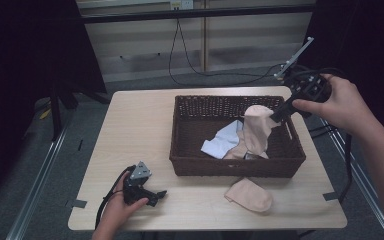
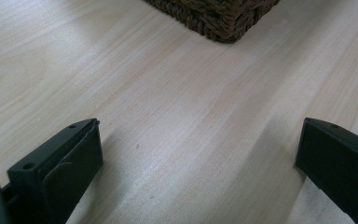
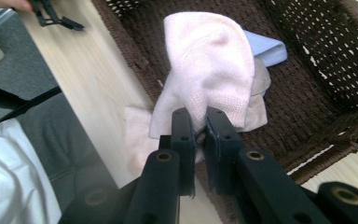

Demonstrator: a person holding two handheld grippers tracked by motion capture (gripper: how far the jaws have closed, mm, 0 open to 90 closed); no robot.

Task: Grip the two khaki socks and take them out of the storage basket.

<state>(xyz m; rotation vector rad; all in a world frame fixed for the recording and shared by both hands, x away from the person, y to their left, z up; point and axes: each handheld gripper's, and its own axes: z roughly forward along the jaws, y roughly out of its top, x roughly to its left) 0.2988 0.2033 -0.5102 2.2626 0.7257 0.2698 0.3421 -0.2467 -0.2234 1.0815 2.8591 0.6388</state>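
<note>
Black jaws of the right gripper (image 3: 196,122) are rising from the bottom centre of the right gripper view, pinched together on a fold of a pale pink sock (image 3: 209,70), which is hanging bunched in front of them at the centre of the frame. Behind the sock, a dark brown wicker basket (image 3: 307,107) is filling the upper right of that view, with a light blue cloth (image 3: 268,49) lying inside it and a second pink sock (image 3: 137,135) lying on the table at the basket's outer wall, lower left of centre.

In the high view, the right gripper (image 1: 280,114) is sitting at the right of the frame, held by the person's right hand (image 1: 342,102), and is holding the pale pink sock (image 1: 256,127) above the right half of the wicker basket (image 1: 180,135). The light blue cloth (image 1: 222,142) is lying on the basket floor beside more pink fabric. The second pink sock (image 1: 250,194) is lying on the wooden table (image 1: 130,130) just below the basket's near wall.

At the lower left of the high view, the left hand (image 1: 116,210) is resting the left gripper (image 1: 155,195) on the table, well apart from the basket. In the left gripper view, its two jaws are standing wide apart at the lower corners with bare table between them, and a corner of the basket (image 2: 214,16) is showing at the top centre.
</note>
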